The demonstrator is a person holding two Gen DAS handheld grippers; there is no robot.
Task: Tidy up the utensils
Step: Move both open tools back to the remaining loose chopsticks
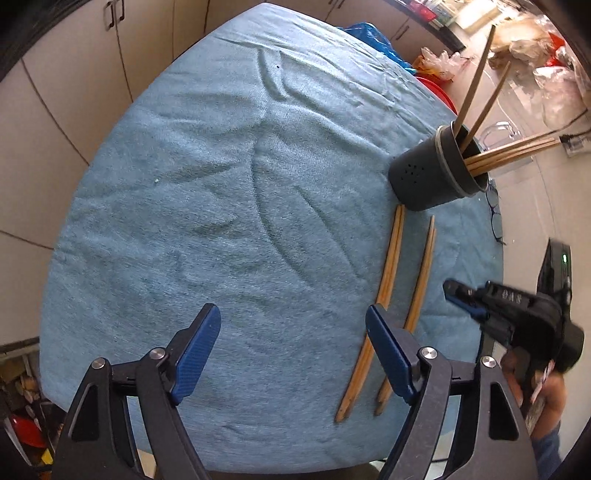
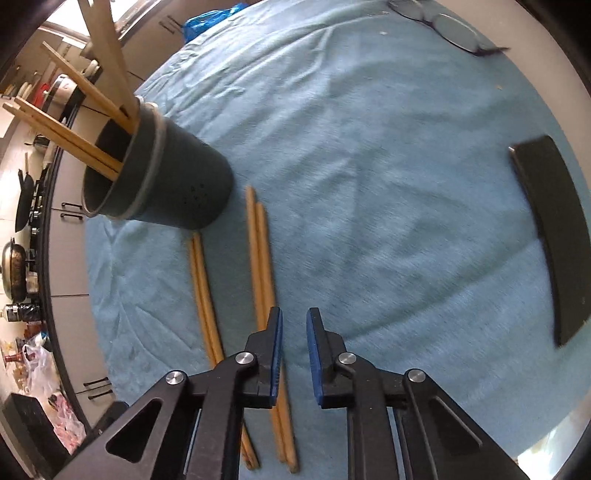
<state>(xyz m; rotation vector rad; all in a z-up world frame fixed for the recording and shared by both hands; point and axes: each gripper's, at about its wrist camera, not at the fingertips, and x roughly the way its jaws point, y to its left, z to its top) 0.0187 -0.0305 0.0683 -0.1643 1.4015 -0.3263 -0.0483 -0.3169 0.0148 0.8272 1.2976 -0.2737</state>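
A dark grey holder cup (image 1: pixel 428 177) (image 2: pixel 177 177) stands on the blue cloth with several wooden chopsticks (image 1: pixel 476 96) (image 2: pixel 70 125) sticking out of it. Two pairs of chopsticks lie side by side on the cloth in front of it: one pair (image 1: pixel 376 306) (image 2: pixel 203 295), the other (image 1: pixel 417 295) (image 2: pixel 260 266). My left gripper (image 1: pixel 291 325) is open and empty, just left of the pairs. My right gripper (image 2: pixel 294 325) is open a little and empty, hovering beside the nearer pair; it also shows in the left wrist view (image 1: pixel 465 295).
The round table is covered by the blue cloth (image 1: pixel 221 203) (image 2: pixel 388 184). Eyeglasses (image 2: pixel 450 26) (image 1: pixel 495 218) lie near the edge. A flat black device (image 2: pixel 554 229) lies on the cloth to the right. A blue bag (image 1: pixel 373 37) sits at the far edge.
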